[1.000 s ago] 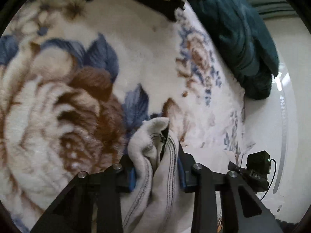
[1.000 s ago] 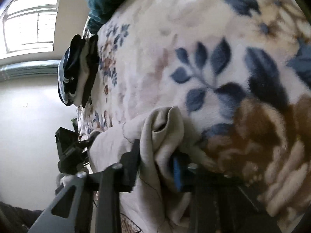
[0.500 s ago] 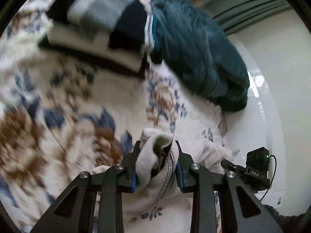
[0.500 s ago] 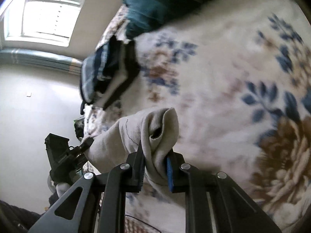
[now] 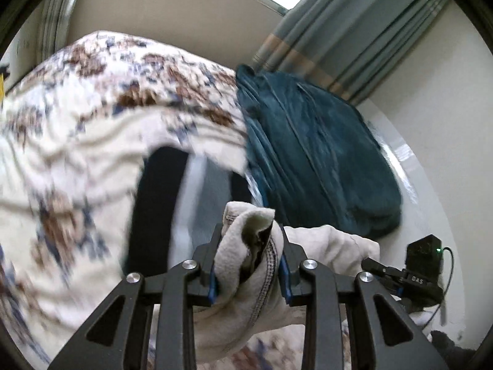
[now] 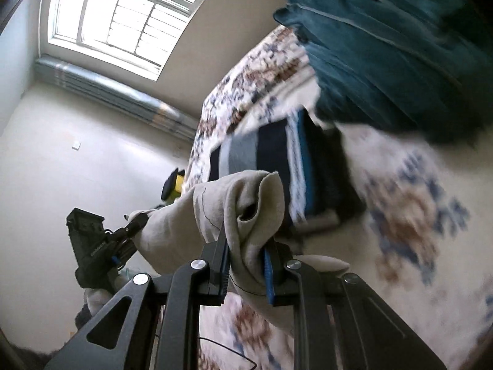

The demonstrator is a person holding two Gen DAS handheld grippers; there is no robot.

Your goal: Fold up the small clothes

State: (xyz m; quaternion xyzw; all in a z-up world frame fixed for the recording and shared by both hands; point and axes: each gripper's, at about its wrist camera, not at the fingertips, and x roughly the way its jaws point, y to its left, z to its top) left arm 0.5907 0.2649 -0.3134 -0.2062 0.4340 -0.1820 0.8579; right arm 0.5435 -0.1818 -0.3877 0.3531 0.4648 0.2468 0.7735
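A cream fleece garment hangs stretched between both grippers above the bed. My left gripper is shut on one bunched corner of it. My right gripper is shut on the other bunched corner of the same garment. Each view shows the other gripper's black body at the far end of the cloth: the right gripper in the left wrist view, the left gripper in the right wrist view.
A floral fleece blanket covers the bed. A stack of folded striped navy, grey and white clothes lies on it just beyond the garment. A teal quilt is piled beside the stack. Curtains and a window stand behind.
Both grippers have lifted the cream garment off the blanket and tilted up. The view now looks across the bed at the folded stack, quilt, curtains and window.
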